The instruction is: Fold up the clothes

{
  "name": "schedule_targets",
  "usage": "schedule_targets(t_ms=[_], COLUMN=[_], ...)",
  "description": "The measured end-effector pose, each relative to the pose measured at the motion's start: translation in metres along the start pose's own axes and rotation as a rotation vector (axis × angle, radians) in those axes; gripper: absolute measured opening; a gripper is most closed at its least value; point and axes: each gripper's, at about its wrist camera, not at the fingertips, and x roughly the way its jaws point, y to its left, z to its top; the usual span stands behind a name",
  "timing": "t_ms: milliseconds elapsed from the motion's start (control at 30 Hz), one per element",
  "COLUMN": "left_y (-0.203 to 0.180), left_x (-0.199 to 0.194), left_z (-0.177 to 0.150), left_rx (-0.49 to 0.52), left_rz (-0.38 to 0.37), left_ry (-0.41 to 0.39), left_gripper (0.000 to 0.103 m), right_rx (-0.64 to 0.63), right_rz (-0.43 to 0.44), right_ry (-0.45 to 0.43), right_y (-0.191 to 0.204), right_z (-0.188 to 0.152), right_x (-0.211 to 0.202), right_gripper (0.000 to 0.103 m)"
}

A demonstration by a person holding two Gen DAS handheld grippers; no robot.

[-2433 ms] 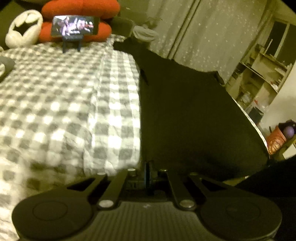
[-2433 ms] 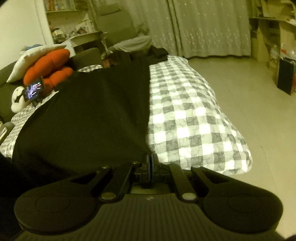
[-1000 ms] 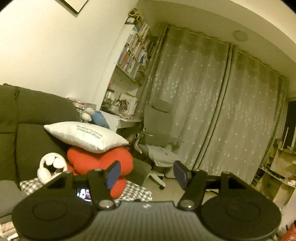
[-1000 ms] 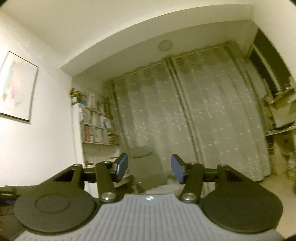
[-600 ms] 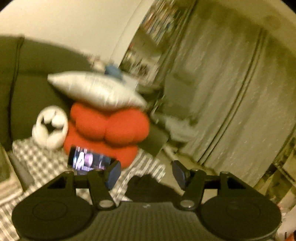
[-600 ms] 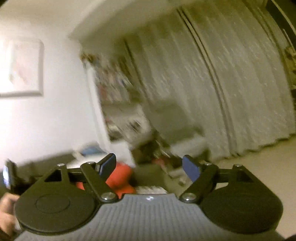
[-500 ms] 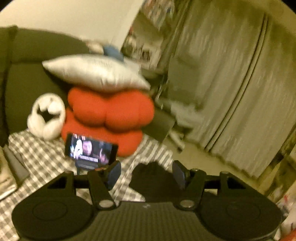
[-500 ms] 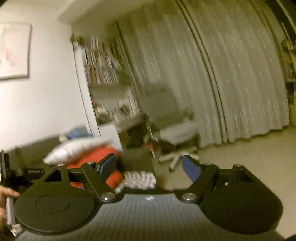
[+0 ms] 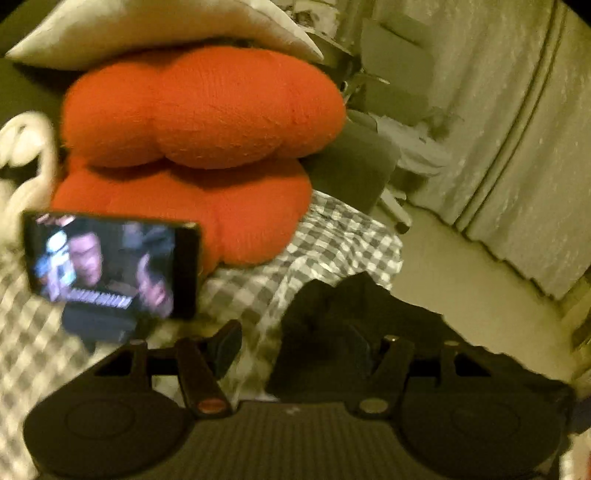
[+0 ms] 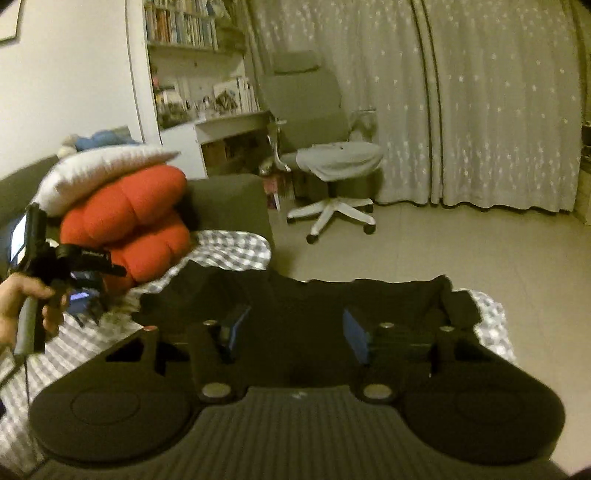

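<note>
The black garment (image 10: 295, 306) lies spread flat on the bed (image 10: 232, 247), over its grey-and-white checked cover, with its far edge running near the side of the bed that faces the floor. In the left wrist view the same garment (image 9: 351, 306) shows only as a dark, bunched mass whose folds cannot be made out, and the lower part is cut off by the gripper body. The right gripper (image 10: 295, 332) hangs low over the middle of the garment with its jaws spread wide and nothing between them; whether the blue pads (image 10: 356, 330) touch the cloth cannot be told. The left gripper (image 9: 291, 347) is likewise spread apart and empty, one finger over the checked cover and the other over the garment's edge; this view is blurred. In the right wrist view a hand (image 10: 22, 306) at the left border is closed round a grey handle, with a dark rig above it; the wrist is cut off by the frame. A phone (image 9: 110, 264) on a stand sits on the bed with its screen lit, its picture too smeared to read. Behind it a red cushion (image 9: 199, 147) is stacked under a white pillow (image 9: 155, 29). The shelves (image 10: 192, 66) hold books, with titles illegible. An office chair (image 10: 325, 147) stands before the curtains (image 10: 480, 103).
</note>
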Motion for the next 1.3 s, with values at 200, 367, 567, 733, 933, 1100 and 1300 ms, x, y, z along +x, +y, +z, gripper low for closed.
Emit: schedule_targets(t_ms=[200, 367, 567, 733, 933, 1100, 1300], left_y=[-0.023, -0.047, -0.059, -0.054, -0.048, -0.035, -0.012], left_x=[0.058, 0.095, 0.116, 0.107, 0.101, 0.099, 0.074], left_z=[0.012, 0.012, 0.003, 0.013, 0.020, 0.013, 0.021], left_rx=[0.123, 0.261, 0.336, 0.281, 0.249, 0.218, 0.107], left_rz=[-0.005, -0.004, 0.036, 0.044, 0.063, 0.013, -0.024], left_ry=[0.039, 0.076, 0.094, 0.026, -0.024, -0.023, -0.089], left_gripper=[0.064, 0.057, 0.003, 0.003, 0.003, 0.014, 0.026], right_rx=[-0.032, 0.025, 0.088, 0.028, 0.101, 0.112, 0.126], right_rz=[-0.183, -0.291, -0.137, -0.180, -0.138, -0.083, -0.017], right_ry=[0.031, 0.110, 0.180, 0.277, 0.162, 0.189, 0.223], right_y=[-0.075, -0.140, -0.152, -0.147, -0.159, -0.166, -0.174], right_z=[0.019, 0.019, 0.009, 0.004, 0.007, -0.004, -0.019], right_x=[0.055, 0.106, 0.145, 0.168, 0.134, 0.113, 0.088], right_gripper=[0.057, 0.057, 0.057, 0.001, 0.001, 0.013, 0.013])
